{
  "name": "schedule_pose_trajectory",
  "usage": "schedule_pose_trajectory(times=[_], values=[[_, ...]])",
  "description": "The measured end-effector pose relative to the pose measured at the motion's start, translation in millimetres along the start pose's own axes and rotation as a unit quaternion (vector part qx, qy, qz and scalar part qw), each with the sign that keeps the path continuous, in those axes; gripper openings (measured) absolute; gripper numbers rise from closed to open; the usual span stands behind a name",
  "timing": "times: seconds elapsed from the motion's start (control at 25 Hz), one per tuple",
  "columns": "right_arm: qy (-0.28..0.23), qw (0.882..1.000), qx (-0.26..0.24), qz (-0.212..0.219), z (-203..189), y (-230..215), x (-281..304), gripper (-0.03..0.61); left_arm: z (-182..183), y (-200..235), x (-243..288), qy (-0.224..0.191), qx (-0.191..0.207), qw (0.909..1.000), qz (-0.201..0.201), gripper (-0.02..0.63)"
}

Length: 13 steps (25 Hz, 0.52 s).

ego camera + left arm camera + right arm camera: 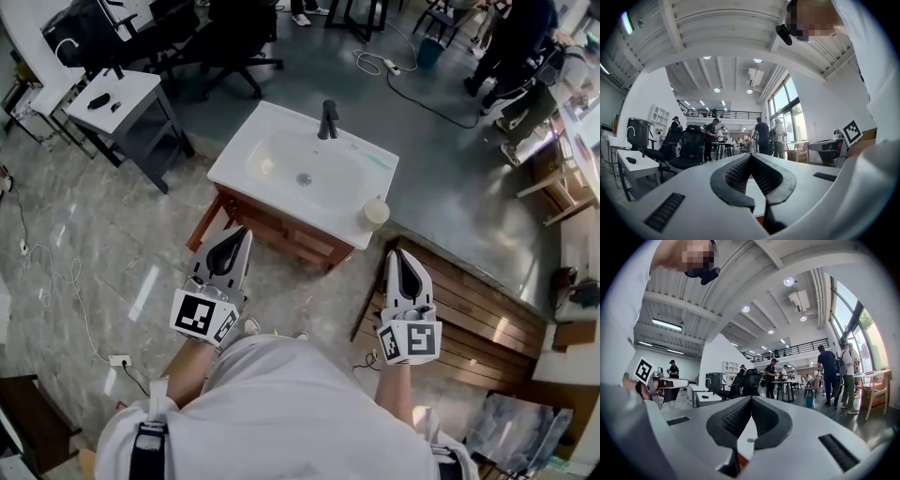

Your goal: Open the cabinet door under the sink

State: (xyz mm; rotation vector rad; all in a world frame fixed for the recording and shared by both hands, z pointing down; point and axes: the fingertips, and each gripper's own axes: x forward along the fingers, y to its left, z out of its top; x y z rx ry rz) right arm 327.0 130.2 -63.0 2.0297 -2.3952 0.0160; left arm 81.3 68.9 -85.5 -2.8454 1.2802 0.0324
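The white sink (281, 159) with a black faucet (327, 120) sits on a brown wooden cabinet (286, 232), straight ahead of me in the head view. My left gripper (245, 232) is shut and empty, its tips just short of the cabinet's front left. My right gripper (395, 254) is also shut and empty, to the right of the cabinet and clear of it. In the left gripper view the gripper (751, 155) shows its pads meeting, with the white sink (753, 197) behind them. The right gripper view shows that gripper (751, 398) closed the same way.
A small pale cup (376, 213) stands on the sink's front right corner. A wooden slatted platform (478, 309) lies on the floor at right. A grey side table (117, 98) and office chairs (234, 37) stand behind. A power strip (119, 360) and cables lie at left.
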Motion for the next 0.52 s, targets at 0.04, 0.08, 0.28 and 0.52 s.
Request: schedule_pose_trajectory(times=[0.04, 0.08, 0.28, 0.52], values=[[0.0, 1.0, 0.001, -0.002, -0.2, -1.1, 0.6, 0.032, 0.5, -0.5, 1.6, -0.001, -0.005, 1.0, -0.002, 0.015], [0.0, 1.0, 0.001, -0.003, 0.2, -1.6, 1.4, 0.032, 1.2, -0.9, 3.1, -0.002, -0.01, 0.9999, -0.005, 0.015], [-0.005, 1.0, 0.0, -0.003, 4.3, 0.1, 6.0, 0.032, 7.1, -3.3, 8.6, -0.005, -0.012, 0.9998, -0.016, 0.015], [-0.021, 1.0, 0.002, -0.01, 16.5, -7.4, 7.9, 0.032, 22.2, 2.8, 13.1, -0.023, -0.003, 0.9997, -0.001, 0.015]])
